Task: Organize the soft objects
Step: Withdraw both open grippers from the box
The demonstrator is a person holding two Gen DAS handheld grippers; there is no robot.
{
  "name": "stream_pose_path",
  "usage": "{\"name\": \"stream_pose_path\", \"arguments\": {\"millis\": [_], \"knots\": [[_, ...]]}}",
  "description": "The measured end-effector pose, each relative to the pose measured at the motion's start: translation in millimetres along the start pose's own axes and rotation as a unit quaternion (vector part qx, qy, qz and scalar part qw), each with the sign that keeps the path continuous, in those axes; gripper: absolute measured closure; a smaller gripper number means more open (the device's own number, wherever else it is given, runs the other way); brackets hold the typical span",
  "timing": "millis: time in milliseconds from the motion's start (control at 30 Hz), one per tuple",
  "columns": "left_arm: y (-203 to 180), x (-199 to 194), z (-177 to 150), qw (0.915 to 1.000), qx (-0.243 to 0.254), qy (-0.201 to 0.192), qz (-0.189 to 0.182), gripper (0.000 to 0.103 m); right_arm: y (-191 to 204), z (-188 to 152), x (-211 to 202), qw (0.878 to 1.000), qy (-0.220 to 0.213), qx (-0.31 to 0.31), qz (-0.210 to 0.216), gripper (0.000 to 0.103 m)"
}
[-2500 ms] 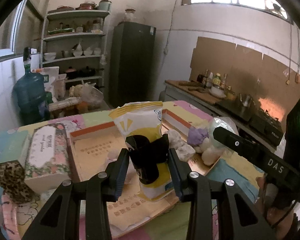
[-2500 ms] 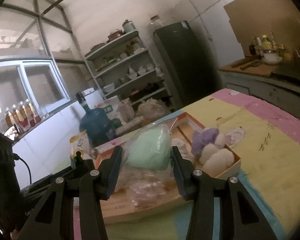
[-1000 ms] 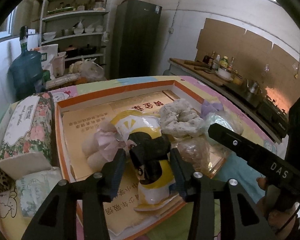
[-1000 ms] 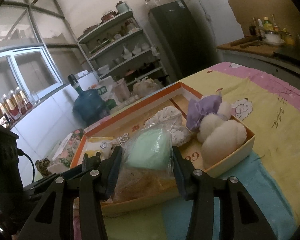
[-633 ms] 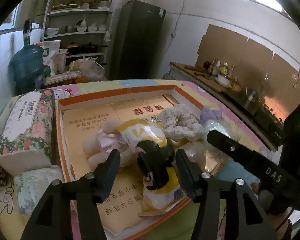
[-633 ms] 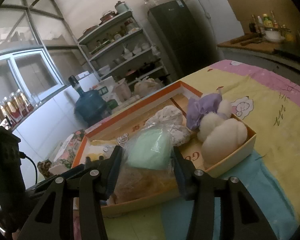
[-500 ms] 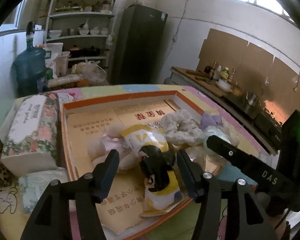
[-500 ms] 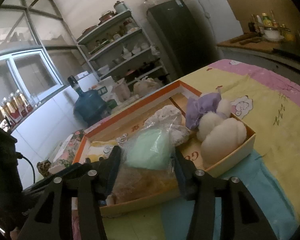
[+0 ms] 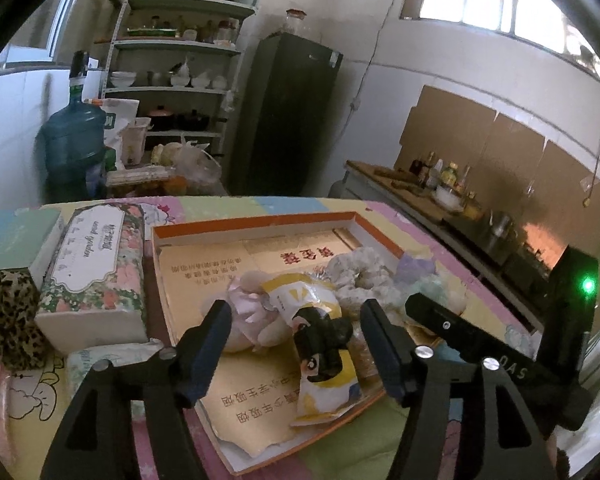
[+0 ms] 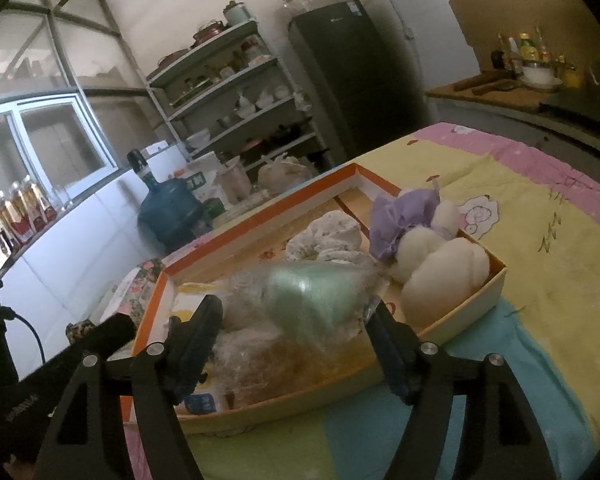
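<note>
An orange-rimmed cardboard tray [image 9: 252, 225] holds the soft things. A yellow-and-white pouch [image 9: 316, 320] with a black cartoon figure lies flat in it, between the fingers of my left gripper [image 9: 296, 346]. The jaws are opening and the pads stand clear of the pouch. In the right wrist view a green soft thing in a clear plastic bag [image 10: 312, 296] rests in the tray [image 10: 460, 312]. My right gripper [image 10: 294, 332] straddles the bag with its jaws opening and no longer squeezing it. A white plush with a purple bow [image 10: 432, 256] and a floral fabric ring [image 10: 328, 236] lie behind the bag.
A pink plush [image 9: 252, 320] lies left of the pouch. Left of the tray stand a floral tissue box [image 9: 96, 272], a tissue pack [image 9: 108, 360] and a leopard-print thing [image 9: 8, 308]. The right gripper's body [image 9: 480, 352] crosses the tray's right corner. The patterned cloth [image 10: 540, 220] lies bare at right.
Both grippers came down to the tray with the pouch and the bag. Their jaws then spread and let go. The left gripper has drawn back and up a little.
</note>
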State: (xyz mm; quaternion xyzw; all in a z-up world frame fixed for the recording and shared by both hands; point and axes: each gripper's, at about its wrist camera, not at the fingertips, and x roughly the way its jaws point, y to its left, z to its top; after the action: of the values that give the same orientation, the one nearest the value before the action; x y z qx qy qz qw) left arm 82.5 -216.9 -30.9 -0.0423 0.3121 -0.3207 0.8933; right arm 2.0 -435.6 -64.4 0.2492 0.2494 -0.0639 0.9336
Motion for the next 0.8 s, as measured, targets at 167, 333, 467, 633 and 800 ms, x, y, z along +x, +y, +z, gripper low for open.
{"name": "stream_pose_path", "arguments": {"millis": [167,333,467,633,800], "knots": [[1.7,-7.8,2.1,0.9999,0.003,-0.007,-0.008,0.035,2.8,0.6,-4.7,1.0,-0.008,-0.001,-0.006,0.028],[3.7,-13.0,2.4,0.9999,0.001,-0.011,-0.011,0.035,5.2,1.4,-7.8,1.0,-0.011,-0.003,-0.009,0.028],[4.4,-18.3,2.0,0.9999,-0.004,-0.016,-0.002,0.035,5.6,1.8,-9.5,1.0,-0.012,-0.004,-0.008,0.028],[5.3,-24.4,2.7,0.9997,-0.005,-0.022,0.0,0.035,8.7,3.1,-18.5,1.0,-0.017,-0.005,-0.006,0.028],[5.2,-32.8,0.5,0.9994,0.007,-0.031,0.011,0.035,14.4,2.7,-25.9,1.0,-0.021,-0.008,-0.005,0.028]]}}
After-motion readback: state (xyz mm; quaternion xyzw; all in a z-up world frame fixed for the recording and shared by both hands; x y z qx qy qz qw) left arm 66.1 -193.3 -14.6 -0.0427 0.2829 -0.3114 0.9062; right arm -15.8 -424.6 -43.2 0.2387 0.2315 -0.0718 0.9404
